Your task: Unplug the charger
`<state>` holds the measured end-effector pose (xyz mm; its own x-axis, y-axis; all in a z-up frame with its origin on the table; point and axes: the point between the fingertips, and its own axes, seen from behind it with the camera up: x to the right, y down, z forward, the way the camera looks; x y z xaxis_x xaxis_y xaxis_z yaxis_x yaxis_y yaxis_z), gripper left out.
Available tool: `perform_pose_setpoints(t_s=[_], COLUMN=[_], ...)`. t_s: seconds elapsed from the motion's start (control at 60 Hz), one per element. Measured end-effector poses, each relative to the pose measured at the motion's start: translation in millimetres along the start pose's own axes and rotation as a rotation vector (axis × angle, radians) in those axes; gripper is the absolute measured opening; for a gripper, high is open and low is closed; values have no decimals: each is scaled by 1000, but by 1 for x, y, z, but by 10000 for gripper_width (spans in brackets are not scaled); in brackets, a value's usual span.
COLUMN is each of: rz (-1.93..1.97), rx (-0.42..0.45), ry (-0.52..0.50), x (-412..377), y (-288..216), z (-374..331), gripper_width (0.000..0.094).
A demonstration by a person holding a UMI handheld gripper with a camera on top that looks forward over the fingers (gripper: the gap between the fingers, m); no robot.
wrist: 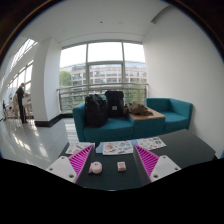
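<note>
My gripper is open, its two fingers with pink pads spread wide over a dark table. Between the fingers, resting on the table, lie two small things: a round pale pinkish thing on the left and a small pale cube-like thing on the right, which may be the charger. Neither finger touches them. No cable or socket shows.
Printed sheets lie on the table beyond the fingers. A teal sofa with dark bags stands further back before large windows. A person stands far left by the glass.
</note>
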<state>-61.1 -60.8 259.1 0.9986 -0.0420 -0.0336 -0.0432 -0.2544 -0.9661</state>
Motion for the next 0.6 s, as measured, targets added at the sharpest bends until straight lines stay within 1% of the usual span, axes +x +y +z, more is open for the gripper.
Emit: perform_pose_setpoints(t_s=[0.017, 0.1, 0.15, 0.217, 0.233, 0.25, 0.333, 0.367, 0.6], rz=[1, 2, 5, 0, -1, 3, 15, 11, -2], rx=[6, -22, -27, -55, -54, -66, -88, -89, -110], ry=[-3, -19, -15, -11, -11, -6, -10, -12, -10], x=[1, -10, -12, -13, -7, -12, -17, -14, -10], y=[9, 13, 22, 32, 51, 45, 52, 62, 78], z=[-4, -32, -52, -68, -61, -80, -101, -103, -128], gripper_width=[783, 785, 789, 791, 790, 788, 787, 785, 787])
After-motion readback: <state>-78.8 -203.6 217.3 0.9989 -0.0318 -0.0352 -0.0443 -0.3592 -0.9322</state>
